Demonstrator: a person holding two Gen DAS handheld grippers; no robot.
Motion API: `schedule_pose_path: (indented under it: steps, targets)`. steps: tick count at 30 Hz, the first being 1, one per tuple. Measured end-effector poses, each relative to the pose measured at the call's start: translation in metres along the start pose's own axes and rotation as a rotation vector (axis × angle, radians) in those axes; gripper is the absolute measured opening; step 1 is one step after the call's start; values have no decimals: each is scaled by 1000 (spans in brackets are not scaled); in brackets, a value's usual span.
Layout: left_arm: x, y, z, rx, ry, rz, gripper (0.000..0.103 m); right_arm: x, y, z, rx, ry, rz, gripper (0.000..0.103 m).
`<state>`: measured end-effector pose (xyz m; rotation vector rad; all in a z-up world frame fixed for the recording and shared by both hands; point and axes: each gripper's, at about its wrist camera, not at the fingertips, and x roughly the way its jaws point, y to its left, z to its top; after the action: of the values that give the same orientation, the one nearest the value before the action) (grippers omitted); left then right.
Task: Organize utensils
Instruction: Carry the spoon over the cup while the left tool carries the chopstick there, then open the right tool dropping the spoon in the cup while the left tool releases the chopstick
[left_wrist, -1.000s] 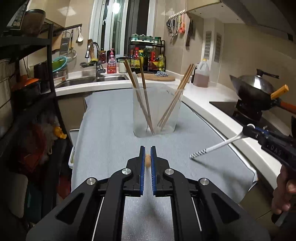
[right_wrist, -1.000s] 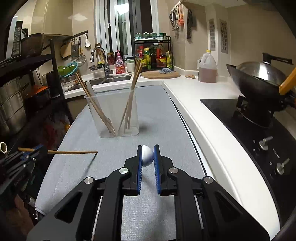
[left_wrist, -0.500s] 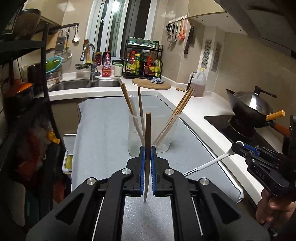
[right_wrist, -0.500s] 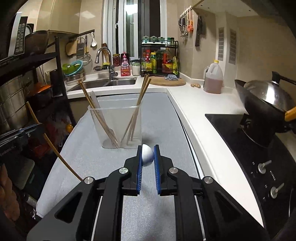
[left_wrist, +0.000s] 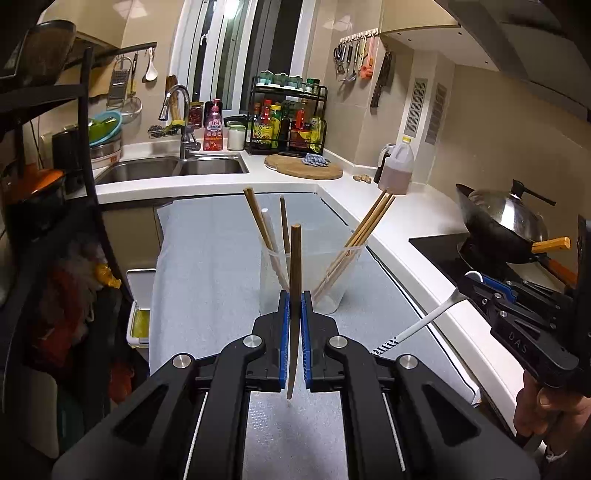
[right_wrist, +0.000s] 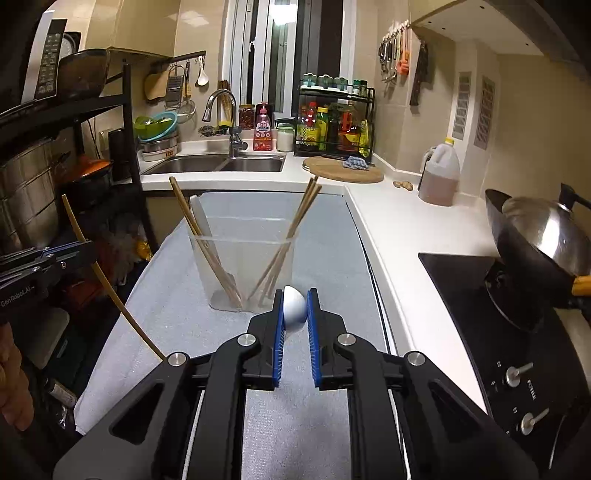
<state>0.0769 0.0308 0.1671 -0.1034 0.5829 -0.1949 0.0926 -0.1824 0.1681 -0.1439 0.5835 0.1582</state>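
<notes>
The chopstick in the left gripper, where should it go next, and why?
Probably forward and over the clear container, then down into it. The left gripper is shut on the chopstick, held nearly upright just short of the container, which already holds other chopsticks.

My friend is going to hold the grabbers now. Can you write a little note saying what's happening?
Left gripper: fingers shut on one brown wooden chopstick, held nearly upright above the grey cloth mat.
Right gripper: fingers shut on the bowl of a white ceramic spoon, handle pointing down and away.
The clear plastic holder stands on the mat just ahead.
Done: several chopsticks and a white utensil already lean inside it.
Left: put the chopstick and the spoon into the holder.
</notes>
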Motion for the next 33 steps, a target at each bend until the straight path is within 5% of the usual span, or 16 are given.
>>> schedule_pose_path:
  steps: [19, 33]
  targets:
    - [17, -23, 145, 28, -100, -62, 6, 13, -11, 135, -19, -128, 63, 12]
    - [130, -11, 122, 43, 66, -6, 6, 119, 7, 119, -79, -8, 116, 12]
